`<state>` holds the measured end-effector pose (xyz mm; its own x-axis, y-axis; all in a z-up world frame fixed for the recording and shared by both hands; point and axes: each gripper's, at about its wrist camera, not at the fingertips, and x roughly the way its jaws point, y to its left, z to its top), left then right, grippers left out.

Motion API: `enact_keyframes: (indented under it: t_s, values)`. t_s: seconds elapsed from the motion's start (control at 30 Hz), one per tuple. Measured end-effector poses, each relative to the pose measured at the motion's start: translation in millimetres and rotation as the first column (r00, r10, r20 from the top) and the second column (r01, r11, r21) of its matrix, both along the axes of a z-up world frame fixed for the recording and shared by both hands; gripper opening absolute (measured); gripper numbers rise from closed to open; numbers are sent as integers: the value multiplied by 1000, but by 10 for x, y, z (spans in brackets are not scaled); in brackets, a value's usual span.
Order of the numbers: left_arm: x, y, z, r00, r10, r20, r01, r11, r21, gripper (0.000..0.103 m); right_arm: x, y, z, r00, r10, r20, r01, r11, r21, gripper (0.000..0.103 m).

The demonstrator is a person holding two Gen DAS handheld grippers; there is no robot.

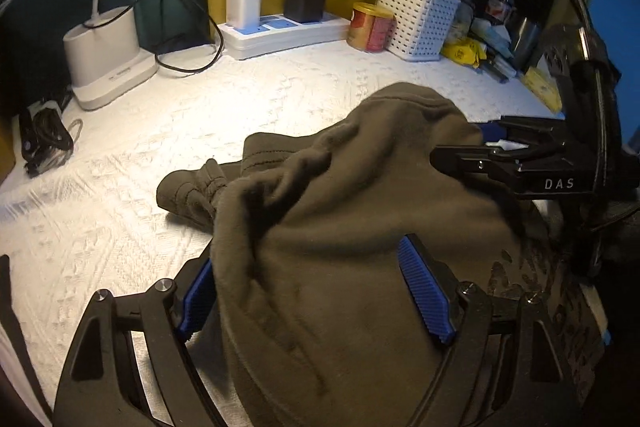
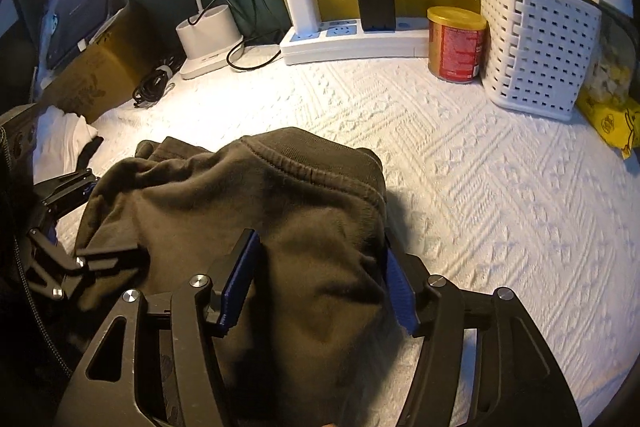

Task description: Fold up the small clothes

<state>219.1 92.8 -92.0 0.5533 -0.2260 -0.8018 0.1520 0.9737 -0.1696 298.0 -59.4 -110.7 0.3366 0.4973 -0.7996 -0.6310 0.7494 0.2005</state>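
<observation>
A dark olive-brown garment (image 1: 340,219) lies bunched on the white textured cloth (image 1: 120,195). My left gripper (image 1: 316,291) is open, its blue pads (image 1: 424,291) on either side of the fabric, which drapes between the jaws. In the right wrist view the same garment (image 2: 248,203) shows its ribbed waistband edge toward the back. My right gripper (image 2: 320,287) is open around the near part of the garment. The right gripper shows at the right edge of the left wrist view (image 1: 492,139). The left gripper shows at the left edge of the right wrist view (image 2: 92,219).
Along the back stand a white lamp base (image 1: 104,55), a power strip with chargers (image 1: 280,31), a red-and-gold can (image 2: 456,45) and a white slotted basket (image 2: 536,55). Yellow packets (image 2: 612,123) lie at right. Coiled cables (image 1: 44,143) and a cardboard box (image 2: 92,75) sit at left.
</observation>
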Motion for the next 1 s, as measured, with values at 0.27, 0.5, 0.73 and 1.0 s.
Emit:
enact_keyframes:
  t_s: [0.27,0.5,0.73,1.0]
  values:
    - [-21,-119,-10,1000,-17,14,16,997,71,50,-56,143,-52,998,16,56,-14,999,-46,60]
    - [-63,-262,-47,998,-44,34,41,995,90,27,-145,230,-41,996,83,44,-82,996,-18,26]
    - [-126,-303,-15,998,-37,49,33,996,87,24,-205,188,4,995,87,43,-87,996,-2,23]
    - [-263,-333,128,997,-25,75,20,998,65,22,-335,99,145,994,87,70,-89,996,27,22]
